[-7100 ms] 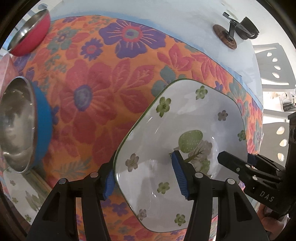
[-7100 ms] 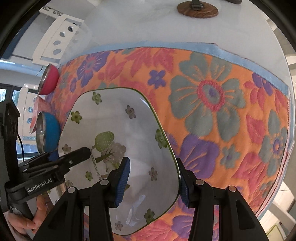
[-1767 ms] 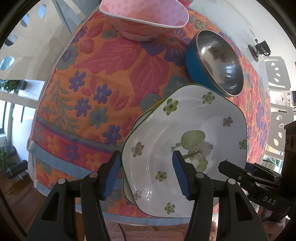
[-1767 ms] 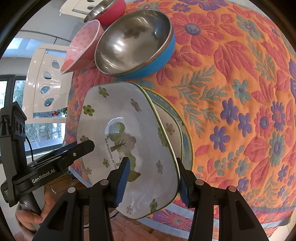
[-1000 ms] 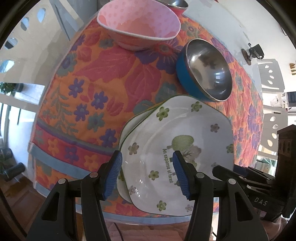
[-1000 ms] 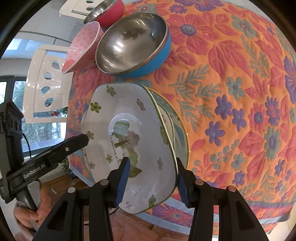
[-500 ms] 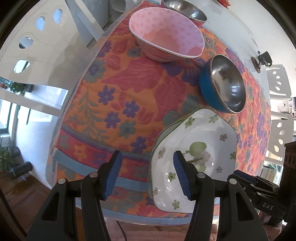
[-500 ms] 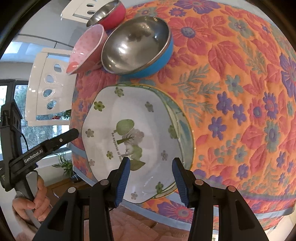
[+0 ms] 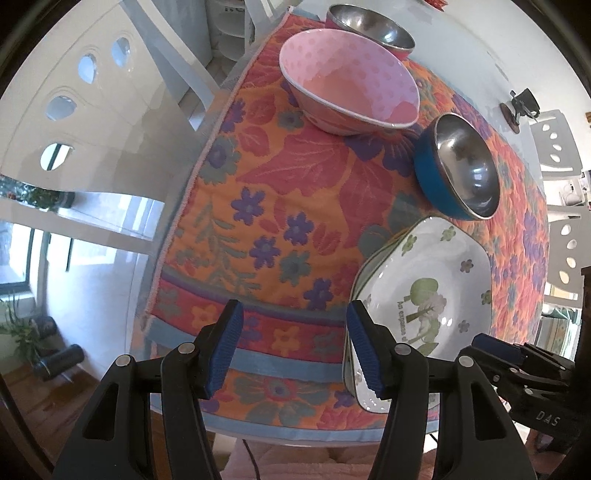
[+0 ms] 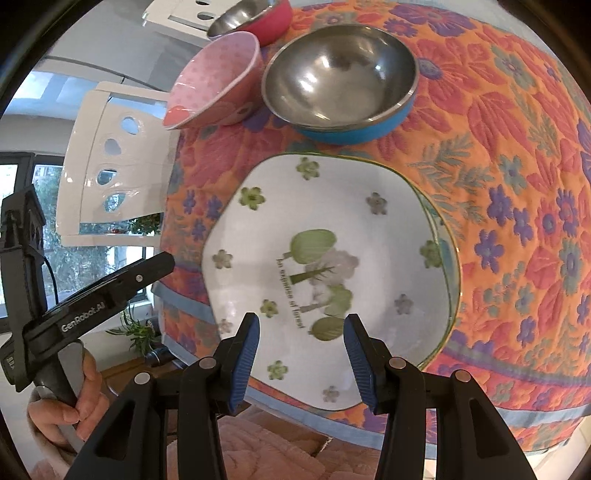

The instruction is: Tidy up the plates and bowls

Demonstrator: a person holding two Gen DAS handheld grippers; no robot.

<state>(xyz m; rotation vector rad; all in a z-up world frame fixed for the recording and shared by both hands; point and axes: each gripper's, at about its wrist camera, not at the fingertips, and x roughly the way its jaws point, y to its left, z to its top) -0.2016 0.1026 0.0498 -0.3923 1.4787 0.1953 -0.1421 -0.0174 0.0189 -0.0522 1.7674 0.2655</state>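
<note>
A white plate with green flowers (image 10: 332,236) lies stacked on another like plate near the table's front edge; it also shows in the left wrist view (image 9: 436,295). My right gripper (image 10: 301,350) is open and empty, just above the plate's near rim. My left gripper (image 9: 293,343) is open and empty, left of the stack, over the cloth. A blue steel bowl (image 10: 340,77) (image 9: 458,170), a pink dotted bowl (image 10: 218,81) (image 9: 351,96) and a red steel bowl (image 10: 251,18) (image 9: 369,26) stand behind the plates.
A flowered orange cloth (image 9: 288,177) covers the table (image 9: 472,44). White chairs (image 10: 114,162) stand at the left side and more at the right (image 9: 554,147). A small dark stand (image 9: 517,107) sits on the far bare tabletop.
Both grippers carried the plate from mid-table to the front stack, set it down and let go. Both have since drawn back, the left one off to the left.
</note>
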